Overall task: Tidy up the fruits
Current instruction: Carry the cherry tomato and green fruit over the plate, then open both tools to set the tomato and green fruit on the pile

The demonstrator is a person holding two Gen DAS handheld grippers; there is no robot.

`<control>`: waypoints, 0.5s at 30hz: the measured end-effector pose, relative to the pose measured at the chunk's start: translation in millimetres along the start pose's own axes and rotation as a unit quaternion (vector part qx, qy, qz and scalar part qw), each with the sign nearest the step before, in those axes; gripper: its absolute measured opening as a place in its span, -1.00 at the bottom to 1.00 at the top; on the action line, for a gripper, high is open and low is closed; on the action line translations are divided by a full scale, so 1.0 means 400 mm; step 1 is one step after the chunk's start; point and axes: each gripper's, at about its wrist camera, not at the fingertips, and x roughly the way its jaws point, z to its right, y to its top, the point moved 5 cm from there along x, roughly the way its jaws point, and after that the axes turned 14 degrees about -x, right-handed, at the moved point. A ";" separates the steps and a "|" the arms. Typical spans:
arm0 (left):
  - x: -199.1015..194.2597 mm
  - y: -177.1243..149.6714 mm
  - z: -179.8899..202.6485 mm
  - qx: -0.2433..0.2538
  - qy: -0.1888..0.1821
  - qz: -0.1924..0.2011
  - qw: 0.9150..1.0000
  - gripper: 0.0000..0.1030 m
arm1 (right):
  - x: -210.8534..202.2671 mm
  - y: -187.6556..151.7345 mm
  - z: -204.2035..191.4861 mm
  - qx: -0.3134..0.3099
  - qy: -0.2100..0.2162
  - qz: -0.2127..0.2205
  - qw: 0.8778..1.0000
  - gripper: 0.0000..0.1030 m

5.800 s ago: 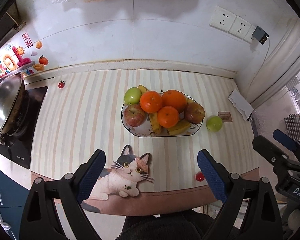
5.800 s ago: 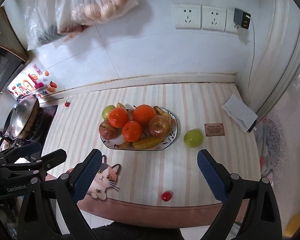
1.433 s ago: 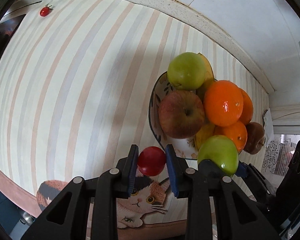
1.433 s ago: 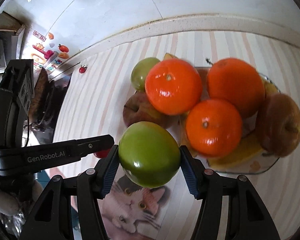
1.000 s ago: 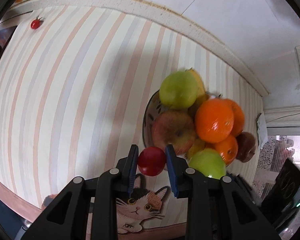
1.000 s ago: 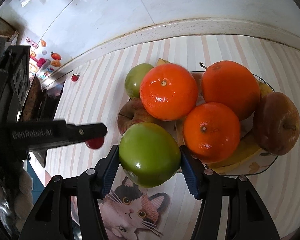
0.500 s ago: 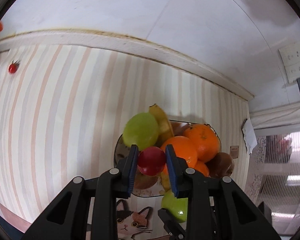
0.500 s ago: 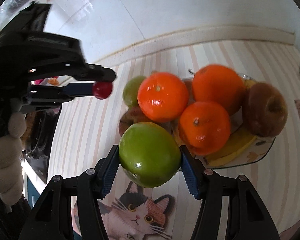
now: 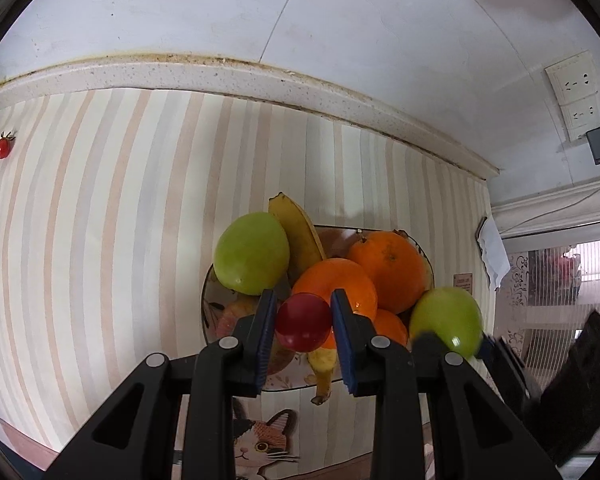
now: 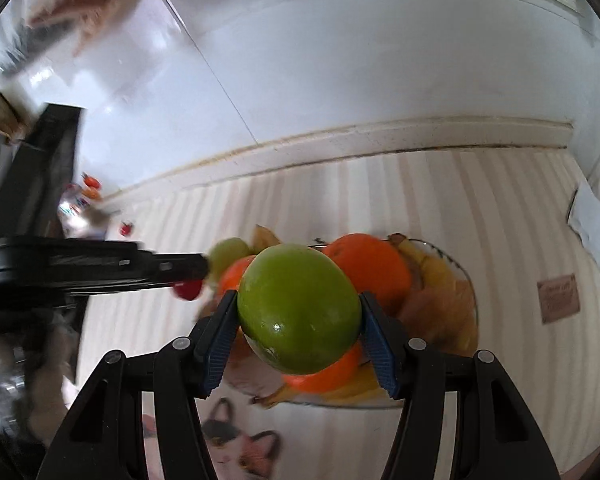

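My left gripper is shut on a small red fruit and holds it above the near side of the fruit plate. The plate carries a green apple, oranges, a banana and red apples. My right gripper is shut on a green apple and holds it above the plate. That apple also shows in the left wrist view. The left gripper with the red fruit shows at the left of the right wrist view.
A cherry tomato lies far left on the striped counter, near the wall. A cat-shaped mat lies at the counter's front edge. A folded white cloth and a small brown card lie right of the plate. Wall sockets are up right.
Both grippers have risen and moved over the plate with their fruits held. The right wrist view is now blurred with motion.
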 end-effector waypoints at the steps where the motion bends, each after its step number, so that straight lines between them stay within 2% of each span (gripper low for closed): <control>1: 0.004 -0.001 0.000 -0.001 0.000 -0.002 1.000 -0.51 | 0.015 0.002 0.007 -0.004 -0.001 -0.009 1.000 0.20; 9: 0.037 -0.003 -0.017 -0.011 0.003 -0.013 1.000 -0.51 | 0.067 0.013 0.027 -0.016 -0.006 -0.029 0.999 0.20; 15: 0.038 0.001 -0.022 -0.018 0.001 -0.018 1.000 -0.50 | 0.059 0.020 0.023 -0.025 -0.004 -0.031 0.999 0.21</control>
